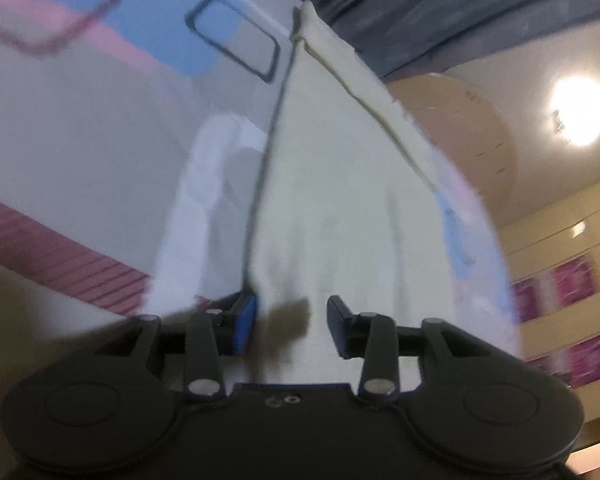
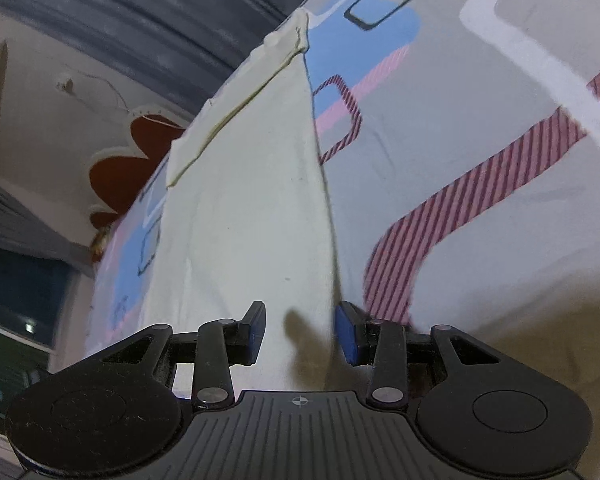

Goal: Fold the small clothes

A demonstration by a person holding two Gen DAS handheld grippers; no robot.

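Both grippers are matte black plastic: two round housings with recessed discs, linkage arms on silver pivot pins, blue pads on the finger faces. Left gripper (image 1: 292, 328) has a smooth centre plate with a small embossed mark. Right gripper (image 2: 300, 336) has a ribbed centre plate with a white crosshair mark; it's dusty, with fine scratches on the housings.

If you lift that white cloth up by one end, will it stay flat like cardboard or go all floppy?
Probably floppy. The white cloth follows the patterned bedsheet beneath it and shows soft wrinkles near the left gripper, so it would likely droop and bunch. It looks thin at its stitched hem, so probably light. It shouldn't roll or break.
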